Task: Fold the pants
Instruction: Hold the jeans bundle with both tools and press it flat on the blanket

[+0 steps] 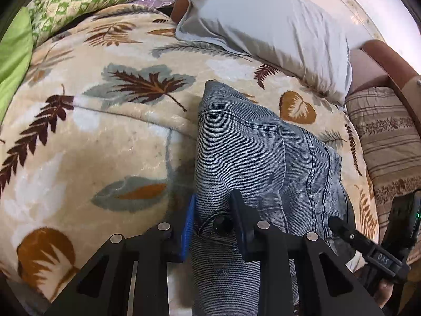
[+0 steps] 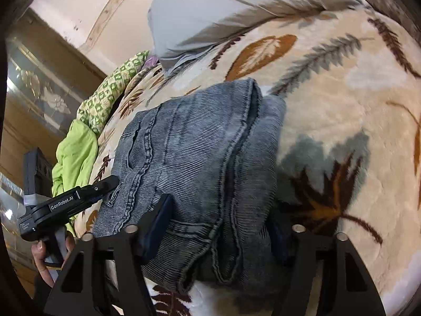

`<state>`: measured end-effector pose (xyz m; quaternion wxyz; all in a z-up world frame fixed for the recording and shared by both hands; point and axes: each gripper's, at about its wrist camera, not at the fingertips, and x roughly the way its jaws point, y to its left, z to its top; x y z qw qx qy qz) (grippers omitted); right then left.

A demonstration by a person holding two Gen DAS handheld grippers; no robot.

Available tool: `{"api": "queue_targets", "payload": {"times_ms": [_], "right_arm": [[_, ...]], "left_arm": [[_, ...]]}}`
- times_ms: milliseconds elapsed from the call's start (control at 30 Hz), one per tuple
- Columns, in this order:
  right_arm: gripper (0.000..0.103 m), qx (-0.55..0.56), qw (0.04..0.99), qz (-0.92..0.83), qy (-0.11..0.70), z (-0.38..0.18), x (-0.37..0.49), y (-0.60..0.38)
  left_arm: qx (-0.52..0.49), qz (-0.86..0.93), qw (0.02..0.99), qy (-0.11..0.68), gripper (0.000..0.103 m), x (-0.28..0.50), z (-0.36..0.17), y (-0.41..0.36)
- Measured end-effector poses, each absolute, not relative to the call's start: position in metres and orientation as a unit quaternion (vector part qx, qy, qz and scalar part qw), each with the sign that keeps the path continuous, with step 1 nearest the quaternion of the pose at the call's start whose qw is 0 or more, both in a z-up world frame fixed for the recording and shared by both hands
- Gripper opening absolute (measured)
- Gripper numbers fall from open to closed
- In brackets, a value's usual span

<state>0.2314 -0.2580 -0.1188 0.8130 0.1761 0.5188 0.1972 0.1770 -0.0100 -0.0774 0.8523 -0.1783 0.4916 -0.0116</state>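
Note:
Grey-blue washed denim pants [image 1: 252, 147] lie folded in a thick bundle on a cream blanket with leaf prints [image 1: 105, 121]. My left gripper [image 1: 214, 223] straddles the near waistband edge with denim between its fingers, a blue pad [image 1: 188, 226] on the left side. My right gripper [image 2: 221, 223] spans the folded bundle [image 2: 194, 152] at its near end, fingers on both sides of the thick layers. The right gripper also shows at the lower right of the left wrist view [image 1: 339, 226]; the left gripper shows at the left of the right wrist view [image 2: 105, 184].
A pale grey pillow [image 1: 268, 31] lies beyond the pants. A green patterned cushion [image 1: 79, 2] and lime cloth [image 1: 13, 47] sit at the far left. A striped brown cover [image 1: 386, 142] and a brown bed frame [image 1: 389, 60] are at the right.

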Motion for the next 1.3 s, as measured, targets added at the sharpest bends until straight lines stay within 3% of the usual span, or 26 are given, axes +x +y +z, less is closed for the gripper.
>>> {"api": "queue_targets", "payload": {"times_ms": [233, 300, 433, 600, 800, 1133, 1300], "right_arm": [[0.049, 0.171, 0.816, 0.201, 0.515, -0.120, 0.235, -0.257], [0.049, 0.168, 0.817, 0.200, 0.514, -0.121, 0.238, -0.256], [0.050, 0.173, 0.813, 0.203, 0.518, -0.124, 0.240, -0.255], [0.051, 0.185, 0.814, 0.201, 0.513, -0.117, 0.236, -0.259], [0.060, 0.182, 0.823, 0.182, 0.506, -0.106, 0.220, -0.262], [0.060, 0.192, 0.817, 0.169, 0.517, -0.107, 0.215, -0.266], [0.060, 0.207, 0.817, 0.169, 0.510, -0.101, 0.206, -0.274]], "left_arm": [[-0.233, -0.012, 0.851, 0.470, 0.031, 0.165, -0.073, 0.003], [-0.213, -0.023, 0.853, 0.475, 0.047, 0.166, -0.074, -0.006], [-0.180, -0.016, 0.849, 0.496, 0.044, 0.171, -0.084, -0.020], [-0.200, -0.028, 0.851, 0.485, 0.032, 0.166, -0.079, -0.017], [-0.217, -0.019, 0.849, 0.482, 0.039, 0.145, -0.076, -0.011], [-0.201, -0.012, 0.856, 0.476, 0.035, 0.130, -0.071, -0.016], [-0.215, -0.008, 0.851, 0.479, 0.038, 0.126, -0.073, -0.009]]}}
